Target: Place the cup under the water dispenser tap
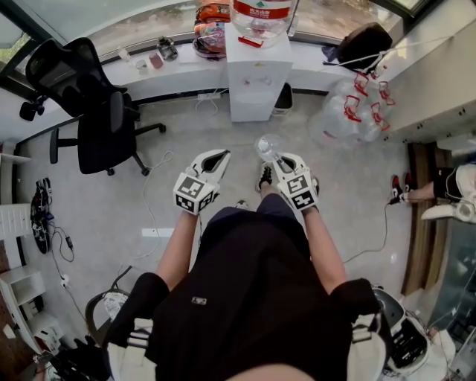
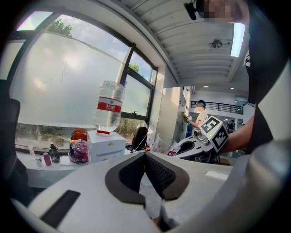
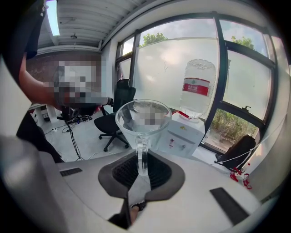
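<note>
Water dispenser [image 1: 256,82], at 12 o'clock in the head view, stood well apart from you across open floor, so the task was at its carrying stage: the cup [image 3: 143,118] was already picked up, while the approach and the setting-down under the taps [image 3: 171,143] were left to do.

Counted, from largest to smallest:
- one dispenser
- one office chair [image 1: 100,111] at 10 o'clock
- one water bottle [image 1: 260,15] mounted on the dispenser
- two grippers
- one clear cup
- two taps

Your right gripper [image 1: 279,158] had its jaws closed narrowly on the cup's handle, with the cup upright at 1 o'clock ahead of you. Your left gripper [image 1: 221,154] had its jaws together with nothing between them.
</note>
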The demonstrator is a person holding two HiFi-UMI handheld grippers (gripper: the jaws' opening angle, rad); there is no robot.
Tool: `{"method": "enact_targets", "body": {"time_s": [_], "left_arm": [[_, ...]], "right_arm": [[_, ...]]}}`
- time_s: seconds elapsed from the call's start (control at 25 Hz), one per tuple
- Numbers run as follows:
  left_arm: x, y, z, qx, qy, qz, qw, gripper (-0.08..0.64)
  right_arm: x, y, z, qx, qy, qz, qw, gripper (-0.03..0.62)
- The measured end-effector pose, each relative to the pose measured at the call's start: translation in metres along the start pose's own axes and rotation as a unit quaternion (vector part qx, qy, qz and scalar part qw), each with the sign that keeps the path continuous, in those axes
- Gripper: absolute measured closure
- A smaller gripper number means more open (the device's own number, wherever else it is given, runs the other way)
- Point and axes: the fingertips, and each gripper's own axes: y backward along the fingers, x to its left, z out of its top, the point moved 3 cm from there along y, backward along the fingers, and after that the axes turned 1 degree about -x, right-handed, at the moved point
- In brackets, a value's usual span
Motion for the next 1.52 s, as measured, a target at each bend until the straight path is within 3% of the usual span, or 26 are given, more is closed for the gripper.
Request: {"method": "enact_targets", "body": {"time_s": [0.4, 0.88, 1.16, 1.52], "left_arm": [[0.030, 0.001, -0.002, 0.002, 0.015, 0.030, 0.9994, 0.560], [0.079, -0.034, 0.002, 0.023, 0.037, 0.045, 0.9980, 0.560], [0.108, -0.064, 0.008, 0.021, 0.056, 0.050, 0.9970, 0.560], [0.142, -0.109, 0.004, 0.051, 0.056, 0.044, 0.9961, 0.560]], "right_arm": [[-0.009, -0.036, 0.017, -0.003, 0.013, 0.025, 1.000, 0.575], [-0.044, -0.098, 0.027, 0.015, -0.004, 0.057, 0.998, 0.575], [-0.073, -0.142, 0.017, 0.038, -0.017, 0.073, 0.996, 0.575], [-0.115, -0.196, 0.001, 0.059, -0.031, 0.077, 0.995, 0.575]]}}
